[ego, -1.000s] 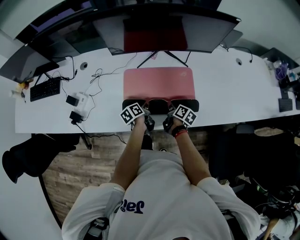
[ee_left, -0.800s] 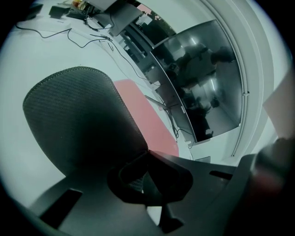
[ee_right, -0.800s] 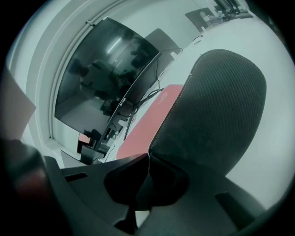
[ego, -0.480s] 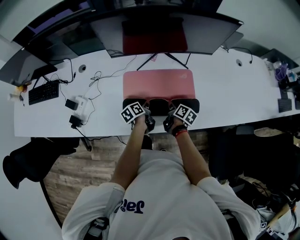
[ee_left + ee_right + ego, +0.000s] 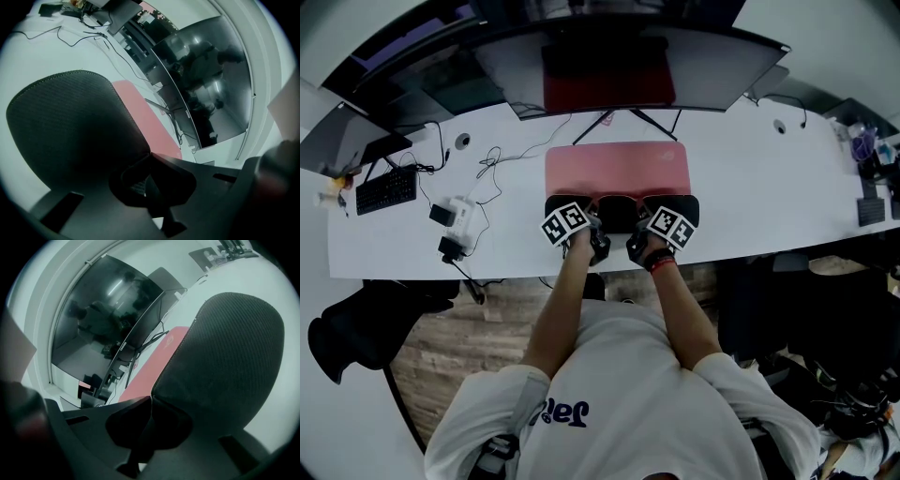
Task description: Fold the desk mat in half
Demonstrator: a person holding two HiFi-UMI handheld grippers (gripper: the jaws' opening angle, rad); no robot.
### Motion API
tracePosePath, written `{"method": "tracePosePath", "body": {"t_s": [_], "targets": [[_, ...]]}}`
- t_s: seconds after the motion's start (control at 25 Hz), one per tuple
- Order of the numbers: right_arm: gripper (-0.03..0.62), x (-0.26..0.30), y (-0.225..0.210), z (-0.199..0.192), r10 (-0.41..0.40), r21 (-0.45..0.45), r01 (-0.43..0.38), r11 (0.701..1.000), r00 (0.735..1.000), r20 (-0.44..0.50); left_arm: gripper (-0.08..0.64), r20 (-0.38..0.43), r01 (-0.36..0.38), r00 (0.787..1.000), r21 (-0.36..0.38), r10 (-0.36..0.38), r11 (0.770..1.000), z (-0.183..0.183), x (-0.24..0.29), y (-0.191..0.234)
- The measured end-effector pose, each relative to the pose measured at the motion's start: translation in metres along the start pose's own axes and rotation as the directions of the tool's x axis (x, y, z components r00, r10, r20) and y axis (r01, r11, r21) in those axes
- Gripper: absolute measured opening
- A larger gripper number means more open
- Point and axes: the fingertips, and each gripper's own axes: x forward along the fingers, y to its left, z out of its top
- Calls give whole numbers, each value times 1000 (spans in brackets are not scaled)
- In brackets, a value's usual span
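The desk mat (image 5: 617, 169) lies pink side up in the middle of the white desk (image 5: 750, 187), in front of the monitor stand. Its near edge is lifted and curled over, showing the black textured underside (image 5: 622, 212). My left gripper (image 5: 584, 225) is shut on the near left part of that edge, and my right gripper (image 5: 649, 225) is shut on the near right part. In the left gripper view the black underside (image 5: 70, 126) bulges over the jaws, with the pink face (image 5: 145, 123) beyond. The right gripper view shows the same underside (image 5: 229, 352) and pink face (image 5: 157, 364).
A wide curved monitor (image 5: 628, 56) on a spread-leg stand is right behind the mat. At the left of the desk are a black keyboard (image 5: 386, 187), a white device (image 5: 455, 217) and loose cables (image 5: 492, 155). A dark chair (image 5: 366, 319) stands on the floor at the left.
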Motion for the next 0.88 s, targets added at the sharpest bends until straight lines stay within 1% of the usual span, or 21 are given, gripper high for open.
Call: {"method": "tracePosePath", "body": {"t_s": [0.32,0.88], "targets": [[25,13,4,10,6,1,-6,1000,1000,-7,23,11,-5,1000,-7,5,1000,11,12,-1],[25,40,13,26,8,-5,-8,1000,1000,-12,23,22,8,1000,-30,-8,1000,35,30,-3]]}}
